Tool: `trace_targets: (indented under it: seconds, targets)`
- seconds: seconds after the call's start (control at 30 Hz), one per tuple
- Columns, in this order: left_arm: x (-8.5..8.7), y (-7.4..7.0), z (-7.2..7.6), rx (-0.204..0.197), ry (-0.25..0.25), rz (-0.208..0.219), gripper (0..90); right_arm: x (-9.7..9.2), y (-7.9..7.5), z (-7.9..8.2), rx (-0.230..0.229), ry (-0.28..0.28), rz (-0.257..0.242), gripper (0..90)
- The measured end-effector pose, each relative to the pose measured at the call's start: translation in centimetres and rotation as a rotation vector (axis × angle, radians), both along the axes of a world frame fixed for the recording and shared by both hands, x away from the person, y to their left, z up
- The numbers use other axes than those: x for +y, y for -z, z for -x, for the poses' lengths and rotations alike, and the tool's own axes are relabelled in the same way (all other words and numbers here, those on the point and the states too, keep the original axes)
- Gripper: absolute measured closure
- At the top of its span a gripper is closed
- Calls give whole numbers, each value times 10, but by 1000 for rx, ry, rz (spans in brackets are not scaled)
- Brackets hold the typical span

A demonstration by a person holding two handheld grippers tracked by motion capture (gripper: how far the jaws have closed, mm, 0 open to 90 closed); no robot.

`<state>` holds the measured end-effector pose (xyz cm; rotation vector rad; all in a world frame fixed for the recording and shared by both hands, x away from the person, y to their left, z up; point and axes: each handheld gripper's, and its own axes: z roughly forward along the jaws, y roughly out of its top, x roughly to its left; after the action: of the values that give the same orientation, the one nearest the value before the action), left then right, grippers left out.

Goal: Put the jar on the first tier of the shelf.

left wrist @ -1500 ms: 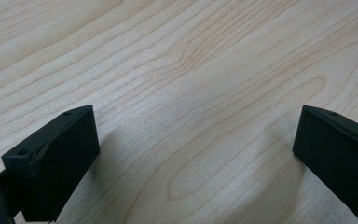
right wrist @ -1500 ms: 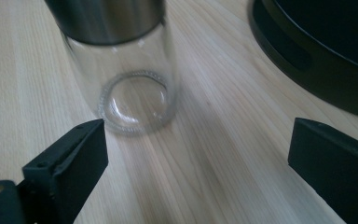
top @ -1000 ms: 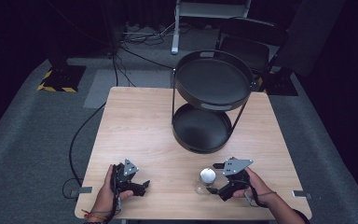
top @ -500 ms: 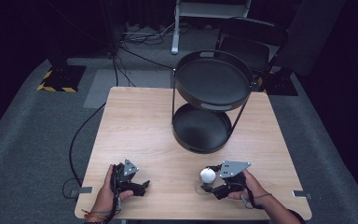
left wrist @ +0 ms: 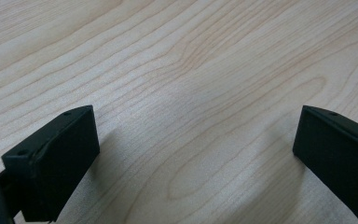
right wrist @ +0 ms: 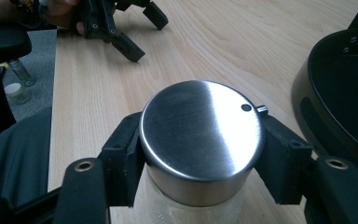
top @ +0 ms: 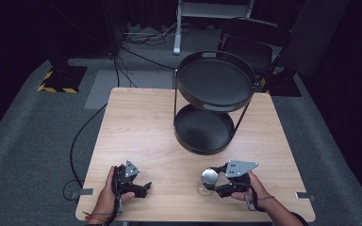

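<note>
Glass jar [right wrist: 200, 154], steel lid, upright, near tray

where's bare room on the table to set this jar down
The widest bare patch of table runs along the left side, from the far edge to the left hand-held gripper and right as far as the tiered black stand. A smaller strip lies between the two grippers. It is crowded at the near right, where the right hand-held gripper clamps the jar just in front of the stand.

I am working in what looks like a dark recording studio or lab: black surroundings and grey carpet [top: 37, 141] ring a lone wooden table [top: 141, 122]. Cables [top: 136, 40] trail across the floor beside a hazard-striped stand base [top: 61, 77].
</note>
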<state>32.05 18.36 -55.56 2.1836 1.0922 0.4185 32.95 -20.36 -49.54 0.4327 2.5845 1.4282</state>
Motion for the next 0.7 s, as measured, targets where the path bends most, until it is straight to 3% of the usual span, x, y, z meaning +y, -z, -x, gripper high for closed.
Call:
trace_targets:
  seconds: [0.43,0.7]
  targets:
    - [0,0,0,0,0,0,0,-3,2,-1,30,28,-39,393]
    - [0,0,0,0,0,0,0,-5,-9,-2,11,48,-48,394]
